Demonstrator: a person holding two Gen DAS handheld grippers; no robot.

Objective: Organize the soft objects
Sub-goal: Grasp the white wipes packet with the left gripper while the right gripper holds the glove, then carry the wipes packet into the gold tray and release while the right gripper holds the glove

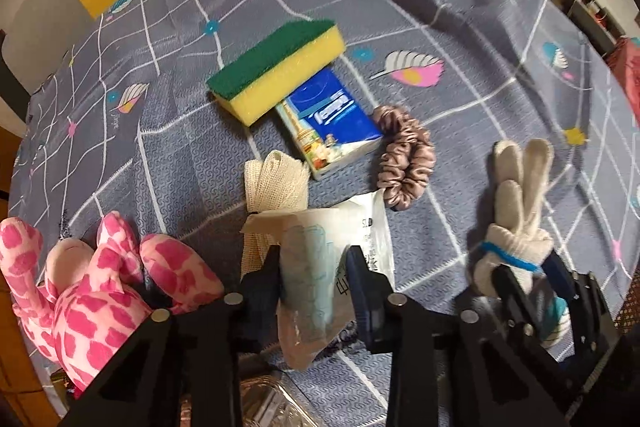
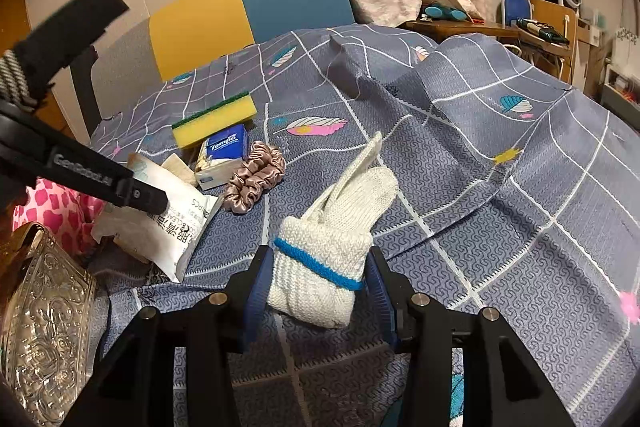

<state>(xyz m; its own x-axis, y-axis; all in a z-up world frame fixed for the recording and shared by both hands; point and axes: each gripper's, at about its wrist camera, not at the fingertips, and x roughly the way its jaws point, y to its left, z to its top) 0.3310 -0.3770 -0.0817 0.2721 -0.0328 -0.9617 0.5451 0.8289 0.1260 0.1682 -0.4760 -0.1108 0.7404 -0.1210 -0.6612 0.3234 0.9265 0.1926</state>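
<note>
My left gripper (image 1: 316, 267) is shut on a white plastic packet (image 1: 332, 227) with printed text, pinching its near end just above the cloth. In the right wrist view the left gripper (image 2: 140, 193) comes in from the left onto the same packet (image 2: 176, 227). My right gripper (image 2: 316, 279) is shut on the cuff of a white knit glove (image 2: 340, 219) with a blue band, whose fingers point away. A green-and-yellow sponge (image 1: 276, 67), a blue tissue pack (image 1: 332, 119), a pinkish-brown scrunchie (image 1: 404, 159) and a beige gauze roll (image 1: 276, 179) lie clustered beyond the packet.
A pink-spotted plush toy (image 1: 100, 275) lies at the near left. An embossed silver box (image 2: 44, 319) stands at the near left edge. The grey patterned cloth (image 2: 500, 207) covers the table and is rumpled at the back. A yellow-and-blue chair (image 2: 248, 15) stands behind.
</note>
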